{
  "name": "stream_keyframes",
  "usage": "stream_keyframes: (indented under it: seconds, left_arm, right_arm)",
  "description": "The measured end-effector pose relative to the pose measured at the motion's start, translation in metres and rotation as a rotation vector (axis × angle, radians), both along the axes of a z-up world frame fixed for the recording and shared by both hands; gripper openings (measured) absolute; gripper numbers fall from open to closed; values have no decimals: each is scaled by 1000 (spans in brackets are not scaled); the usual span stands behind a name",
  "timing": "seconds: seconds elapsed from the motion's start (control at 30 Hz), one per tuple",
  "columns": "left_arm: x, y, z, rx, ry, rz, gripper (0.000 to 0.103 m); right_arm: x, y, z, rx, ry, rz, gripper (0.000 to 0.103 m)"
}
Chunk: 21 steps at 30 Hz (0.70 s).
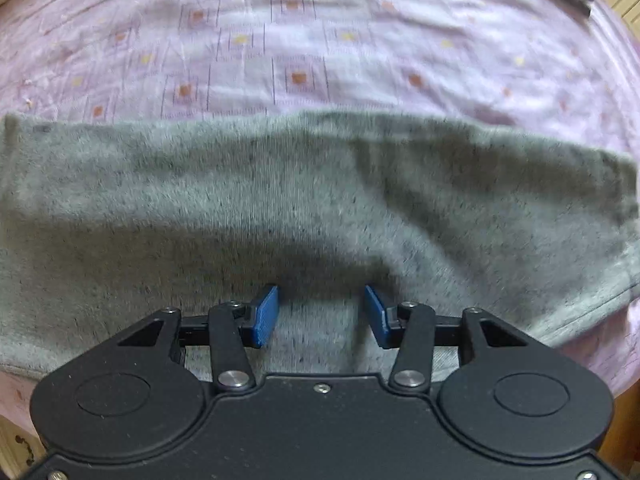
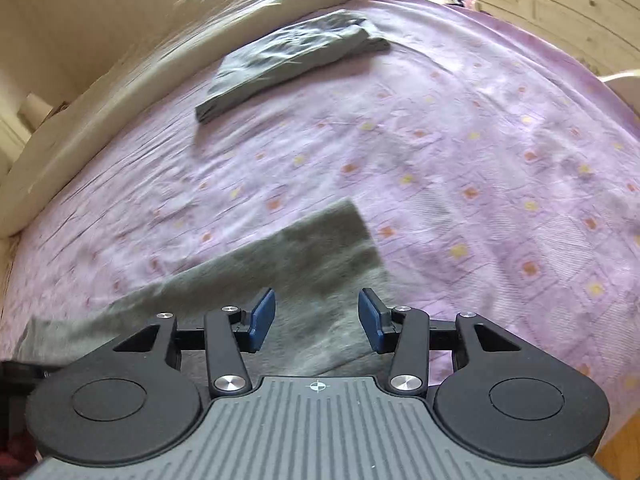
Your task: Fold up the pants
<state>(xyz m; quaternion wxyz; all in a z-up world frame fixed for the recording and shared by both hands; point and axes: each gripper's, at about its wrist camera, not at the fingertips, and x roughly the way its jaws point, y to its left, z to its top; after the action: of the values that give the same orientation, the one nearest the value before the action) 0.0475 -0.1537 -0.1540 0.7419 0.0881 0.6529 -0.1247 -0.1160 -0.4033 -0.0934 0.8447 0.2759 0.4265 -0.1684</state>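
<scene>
- My left gripper [image 1: 321, 314] hangs with jaws apart, empty, above the grey pants [image 1: 280, 208].
- My right gripper [image 2: 317, 316] is likewise spread, gripping nothing.
- The pants lie flat on the lilac bedsheet [image 2: 460, 152]; another folded garment [image 2: 288, 60] lies further off.

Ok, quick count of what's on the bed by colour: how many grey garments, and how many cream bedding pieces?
Grey garments: 2, the pants spread under both open grippers, and a folded garment farther up the purple sheet.
Cream bedding: 1, the duvet along the edge.
Total: 3
</scene>
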Motion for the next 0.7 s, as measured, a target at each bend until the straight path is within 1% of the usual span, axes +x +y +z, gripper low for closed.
stream_keyframes:
  seconds: [0.03, 0.13, 0.17, 0.23, 0.33, 0.4, 0.47, 0.5, 0.53, 0.57, 0.6, 0.7]
  left_arm:
    - [-5, -2, 0, 10, -33, -21, 57]
    - [-14, -8, 2, 46, -55, -69, 58]
    - [-15, -8, 2, 44, -56, -69, 58]
    - [-15, -5, 3, 33, -49, -51, 58]
    - [-16, -2, 4, 25, -42, -38, 58]
    - [-17, -1, 5, 27, -42, -41, 58]
    - [-18, 0, 8, 27, -34, -44, 58]
    - [-17, 1, 9, 24, -27, -41, 58]
    - [-14, 2, 13, 17, -20, -30, 57]
    - [-11, 4, 19, 2, -25, -19, 54]
    - [-8, 5, 25, -12, -39, -11, 54]
    - [8, 4, 37, -24, -71, 11, 54]
  right_arm:
    - [-2, -9, -3, 16, 16, -16, 45]
    - [-12, -28, -19, 87, 51, -57, 46]
    - [-16, -32, -27, 123, 67, -72, 49]
    - [-23, -37, -40, 202, 76, -88, 50]
    - [-24, -35, -57, 298, 57, -98, 51]
    - [-19, -33, -62, 331, 35, -117, 63]
    - [-12, -33, -63, 362, 1, -135, 66]
    - [-8, -34, -63, 374, 0, -137, 62]
    - [-4, -36, -61, 383, -2, -131, 52]
    - [-1, -38, -58, 389, -6, -115, 17]
    - [2, -38, -54, 390, -3, -95, 13]
    - [7, -30, -33, 330, -30, -22, 13]
